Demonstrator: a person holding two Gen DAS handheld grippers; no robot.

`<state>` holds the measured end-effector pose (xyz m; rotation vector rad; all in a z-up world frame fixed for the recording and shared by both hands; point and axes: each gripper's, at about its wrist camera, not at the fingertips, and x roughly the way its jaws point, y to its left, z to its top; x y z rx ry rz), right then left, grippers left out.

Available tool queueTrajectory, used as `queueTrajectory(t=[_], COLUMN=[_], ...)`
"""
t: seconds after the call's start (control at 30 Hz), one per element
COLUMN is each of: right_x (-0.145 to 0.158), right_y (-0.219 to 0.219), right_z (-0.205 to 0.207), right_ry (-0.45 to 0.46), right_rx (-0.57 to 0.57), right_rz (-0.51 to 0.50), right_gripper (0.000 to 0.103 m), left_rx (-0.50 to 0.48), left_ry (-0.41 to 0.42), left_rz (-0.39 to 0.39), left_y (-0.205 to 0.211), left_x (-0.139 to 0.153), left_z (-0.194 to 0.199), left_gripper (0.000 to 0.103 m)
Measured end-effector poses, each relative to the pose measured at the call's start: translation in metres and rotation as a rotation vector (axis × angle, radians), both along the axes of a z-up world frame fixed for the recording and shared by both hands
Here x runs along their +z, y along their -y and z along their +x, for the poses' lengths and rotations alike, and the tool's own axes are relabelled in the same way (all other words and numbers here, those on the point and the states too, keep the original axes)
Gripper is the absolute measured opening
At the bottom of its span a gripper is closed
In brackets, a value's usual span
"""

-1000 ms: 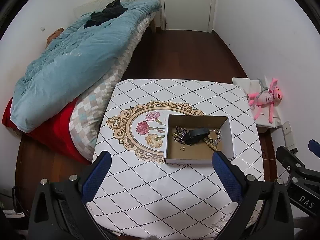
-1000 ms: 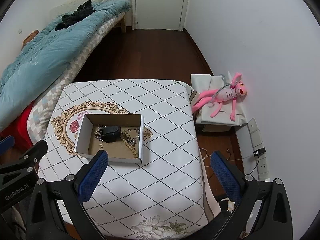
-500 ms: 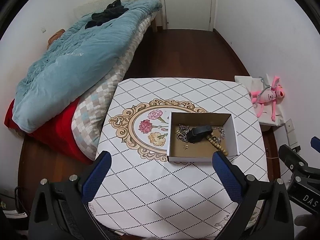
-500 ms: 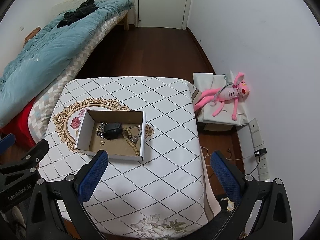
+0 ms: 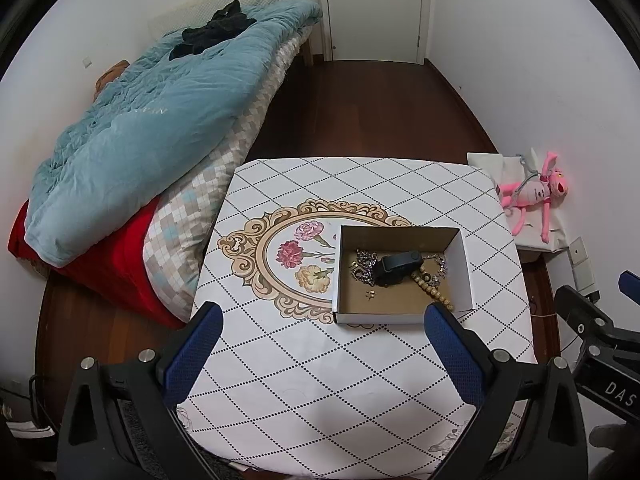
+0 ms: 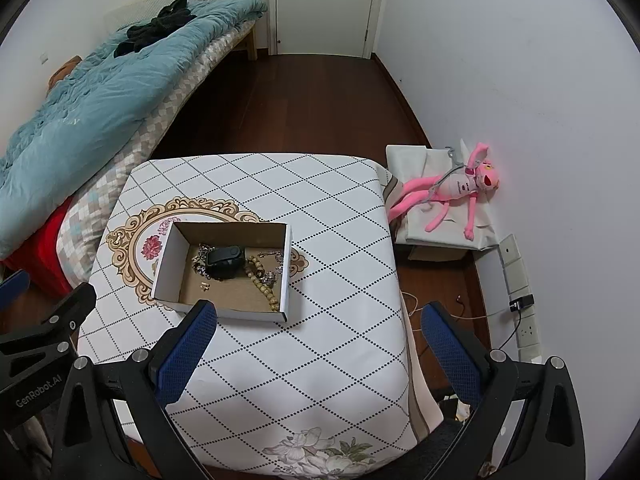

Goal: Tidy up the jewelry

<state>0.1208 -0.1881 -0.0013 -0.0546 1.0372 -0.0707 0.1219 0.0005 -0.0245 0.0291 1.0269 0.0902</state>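
A white cardboard box (image 5: 465, 268) (image 6: 164, 264) sits open on the table with the diamond-pattern cloth (image 5: 304, 360) (image 6: 320, 340). Inside lie a black watch (image 5: 396, 268) (image 6: 225, 262), a beige bead bracelet (image 5: 434, 293) (image 6: 264, 286), silver chains (image 5: 362, 266) (image 6: 202, 258) and small earrings (image 5: 371, 294) (image 6: 205, 287). My left gripper (image 5: 322, 322) is open and empty, held high above the table's near side. My right gripper (image 6: 318, 320) is open and empty, also high, to the right of the box.
A bed with a blue duvet (image 5: 140, 120) (image 6: 80, 92) runs along the left of the table. A pink plush toy (image 5: 532, 196) (image 6: 452, 192) lies on a white bag by the right wall. A dark wood floor leads to a white door (image 5: 374, 4).
Both grippers have drawn back and up from the table, so the box looks smaller and farther. The jaws stayed open. Nothing in the box moved.
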Motion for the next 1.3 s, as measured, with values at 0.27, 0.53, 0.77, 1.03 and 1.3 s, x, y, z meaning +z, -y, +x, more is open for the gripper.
queueTrajectory(t=[0.27,0.53,0.77,1.03,1.3], right_x=[0.0002,0.0004,0.0007,0.0001,-0.0002], right_y=[0.0002,-0.0006,-0.0002,0.0018,0.0016], right_z=[0.0001,-0.0004,-0.0004,-0.0008,-0.0003], right_ry=[-0.004,-0.006,-0.006,-0.009,-0.01], right_rx=[0.006,0.006,0.007,0.008,0.007], right_rz=[-0.005,-0.003,0.001,-0.003,-0.002], right_gripper=[0.103,0.103,0.103,0.103,0.103], left_rx=[-0.002,-0.004,-0.002,0.0,0.012], left_ry=[0.002,0.003,0.007,0.006,0.026], left_rz=[-0.001,-0.002,-0.001,-0.001,-0.004], left_y=[-0.0002,-0.0007,-0.0006,-0.001,-0.0013], left_x=[0.0008,0.0006,0.0007,0.0008,0.0021], left_z=[0.0001,-0.0001,-0.0003,-0.0004,-0.0042], left_gripper=[0.103,0.103,0.103,0.103,0.103])
